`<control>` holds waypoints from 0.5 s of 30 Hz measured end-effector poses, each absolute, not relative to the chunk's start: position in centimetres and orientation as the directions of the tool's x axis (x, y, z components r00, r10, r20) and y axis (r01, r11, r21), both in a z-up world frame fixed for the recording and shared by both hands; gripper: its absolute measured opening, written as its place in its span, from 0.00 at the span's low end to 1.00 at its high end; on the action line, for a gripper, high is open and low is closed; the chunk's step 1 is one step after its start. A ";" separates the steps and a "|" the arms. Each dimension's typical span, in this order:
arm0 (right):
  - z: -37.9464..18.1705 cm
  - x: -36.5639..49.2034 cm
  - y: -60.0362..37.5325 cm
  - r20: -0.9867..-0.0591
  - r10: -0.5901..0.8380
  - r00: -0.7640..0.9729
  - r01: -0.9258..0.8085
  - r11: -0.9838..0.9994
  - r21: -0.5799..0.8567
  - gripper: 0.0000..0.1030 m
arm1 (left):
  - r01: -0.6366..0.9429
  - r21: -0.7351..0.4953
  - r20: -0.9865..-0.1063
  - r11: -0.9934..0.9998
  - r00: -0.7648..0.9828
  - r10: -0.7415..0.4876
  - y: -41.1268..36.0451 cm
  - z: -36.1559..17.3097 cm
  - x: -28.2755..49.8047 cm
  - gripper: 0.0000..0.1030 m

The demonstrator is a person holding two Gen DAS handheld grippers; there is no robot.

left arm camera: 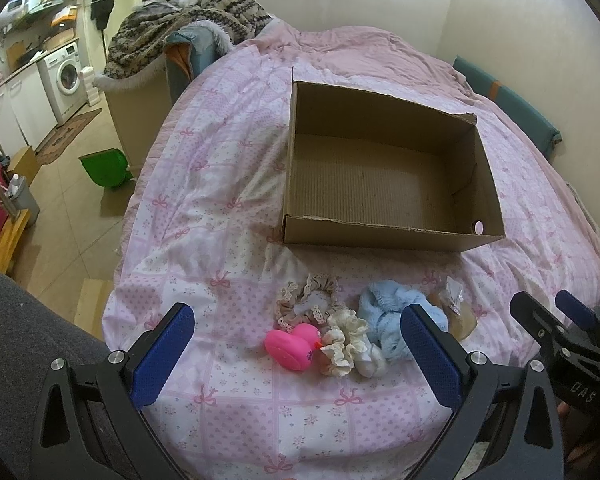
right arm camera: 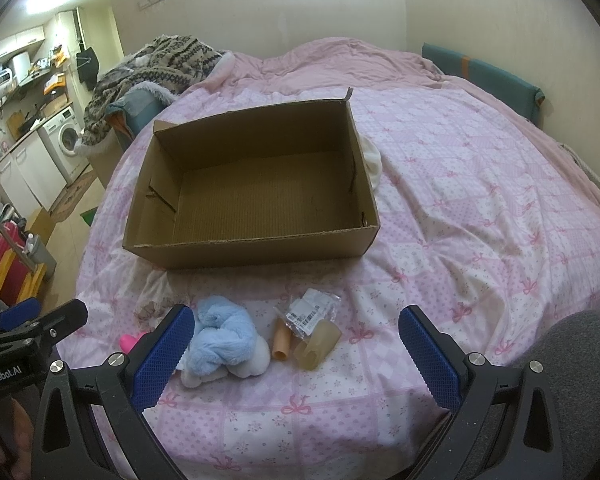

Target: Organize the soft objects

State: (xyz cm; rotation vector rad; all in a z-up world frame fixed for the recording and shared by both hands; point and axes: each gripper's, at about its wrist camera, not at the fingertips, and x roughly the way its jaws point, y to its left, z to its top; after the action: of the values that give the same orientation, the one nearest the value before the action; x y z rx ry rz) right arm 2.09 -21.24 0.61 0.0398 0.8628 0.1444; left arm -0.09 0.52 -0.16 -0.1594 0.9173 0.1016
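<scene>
Pink patterned bedding forms the work surface. Both the left gripper and the right gripper are held wide apart, grasping nothing. Just ahead of the left gripper are seen a pink rubber duck, a cream scrunchie touching its beak, and a lace scrunchie behind. A blue plush lies beside the right gripper's left finger, plastic packets between its fingers. Farther off, an open cardboard box is shown.
</scene>
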 end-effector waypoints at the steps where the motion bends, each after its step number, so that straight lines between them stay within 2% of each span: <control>1: 0.6 2.1 -21.2 -0.754 0.142 0.642 -0.110 0.990 0.093 1.00 | -0.155 -0.094 -0.797 0.983 0.604 0.019 0.5 -0.2 -0.1 1.00; 15: 0.7 2.1 -21.3 -0.752 0.144 0.643 -0.109 0.989 0.096 1.00 | -0.154 -0.095 -0.797 0.983 0.604 0.018 0.6 -0.1 -0.1 1.00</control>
State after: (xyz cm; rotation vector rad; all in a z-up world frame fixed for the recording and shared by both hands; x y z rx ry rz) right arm 2.08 -21.27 0.66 0.0426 0.8608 0.1441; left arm -0.07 0.58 -0.14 -0.1601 0.9184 0.1001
